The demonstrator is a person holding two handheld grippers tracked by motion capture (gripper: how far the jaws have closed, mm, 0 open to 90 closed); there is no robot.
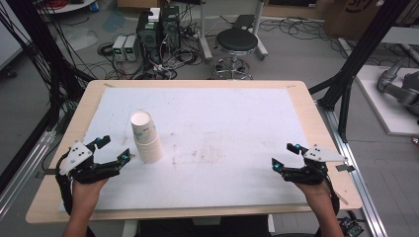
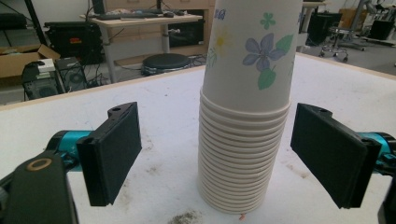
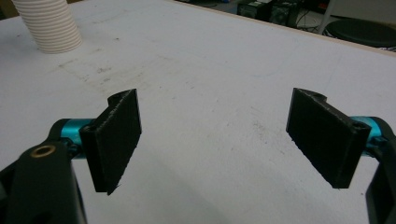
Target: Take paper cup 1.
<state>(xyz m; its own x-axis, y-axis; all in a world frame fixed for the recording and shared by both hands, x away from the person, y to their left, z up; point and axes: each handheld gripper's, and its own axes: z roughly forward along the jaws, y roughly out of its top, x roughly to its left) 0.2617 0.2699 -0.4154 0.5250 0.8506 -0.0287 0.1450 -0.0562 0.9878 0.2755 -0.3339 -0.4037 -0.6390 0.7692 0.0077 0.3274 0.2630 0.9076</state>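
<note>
I see my left claw (image 1: 112, 150) spread wide just beside the stack of paper cups (image 1: 146, 137) standing on the desk (image 1: 222, 128). My right claw (image 1: 286, 157) gapes wide, well apart from it.

left gripper (image 1: 112, 149) jaws spread wide, right gripper (image 1: 285, 156) likewise

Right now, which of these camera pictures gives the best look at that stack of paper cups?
The left gripper view: the stack of paper cups stands close up between the open jaws, so its flower print and nested rims show clearly. The high view shows the whole stack small, from above. The right gripper view catches its ribbed lower part at the top left corner.
</note>
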